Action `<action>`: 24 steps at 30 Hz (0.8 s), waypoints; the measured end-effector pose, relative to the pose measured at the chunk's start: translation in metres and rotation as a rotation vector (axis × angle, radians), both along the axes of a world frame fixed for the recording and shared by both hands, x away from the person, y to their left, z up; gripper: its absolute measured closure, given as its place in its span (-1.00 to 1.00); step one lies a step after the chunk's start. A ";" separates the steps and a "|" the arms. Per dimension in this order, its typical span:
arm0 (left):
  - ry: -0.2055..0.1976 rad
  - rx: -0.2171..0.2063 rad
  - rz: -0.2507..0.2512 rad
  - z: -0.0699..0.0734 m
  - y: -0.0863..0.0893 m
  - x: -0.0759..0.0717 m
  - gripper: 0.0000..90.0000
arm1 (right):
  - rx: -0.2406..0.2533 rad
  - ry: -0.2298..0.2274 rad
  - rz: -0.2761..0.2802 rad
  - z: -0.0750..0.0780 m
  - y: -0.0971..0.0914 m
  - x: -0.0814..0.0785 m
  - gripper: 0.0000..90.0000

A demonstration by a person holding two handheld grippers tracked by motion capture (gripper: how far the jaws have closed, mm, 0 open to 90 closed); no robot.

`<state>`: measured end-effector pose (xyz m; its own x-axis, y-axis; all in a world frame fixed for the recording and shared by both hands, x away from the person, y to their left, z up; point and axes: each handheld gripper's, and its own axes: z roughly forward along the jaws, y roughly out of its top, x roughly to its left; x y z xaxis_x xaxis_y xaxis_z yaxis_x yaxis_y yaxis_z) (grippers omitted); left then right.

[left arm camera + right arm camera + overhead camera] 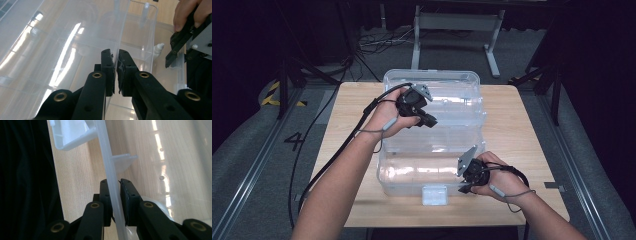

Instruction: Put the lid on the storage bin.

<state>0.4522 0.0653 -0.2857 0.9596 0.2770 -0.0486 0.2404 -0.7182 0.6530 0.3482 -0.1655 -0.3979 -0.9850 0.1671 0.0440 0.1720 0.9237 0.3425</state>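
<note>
- Lid point(432, 87) of the clear storage box point(412, 175) is standing raised at the far side in the high view, with the box sitting mid-bench point(522, 130). The left tool point(428, 120) is gripping the lid's edge; the right tool point(464, 189) is pinching the box's near right rim beside the latch point(434, 195).
- In the left gripper view, nearly closed jaws are clamping a thin clear lid panel point(122, 30); reflections are blurring hinge and interior.
- In the right gripper view, jaws are squeezing the whitish rim point(110, 177), whose lower end is cut off.
- Judging by this, the lid is partway; whether opening or closing is unclear, and any contents are hard to see.
</note>
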 end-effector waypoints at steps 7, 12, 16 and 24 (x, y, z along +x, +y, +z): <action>-0.006 -0.010 -0.001 -0.001 0.002 -0.008 0.88 | -0.002 -0.004 0.005 0.000 0.000 0.000 0.79; -0.003 -0.008 -0.011 0.000 0.002 -0.013 0.88 | -0.003 0.001 0.002 0.000 0.000 0.000 0.79; -0.008 -0.005 -0.016 0.000 0.001 -0.016 0.89 | -0.005 0.000 0.000 0.000 0.000 -0.001 0.79; -0.013 -0.003 -0.023 -0.001 0.002 -0.022 0.89 | -0.008 0.003 -0.005 0.001 0.000 -0.001 0.79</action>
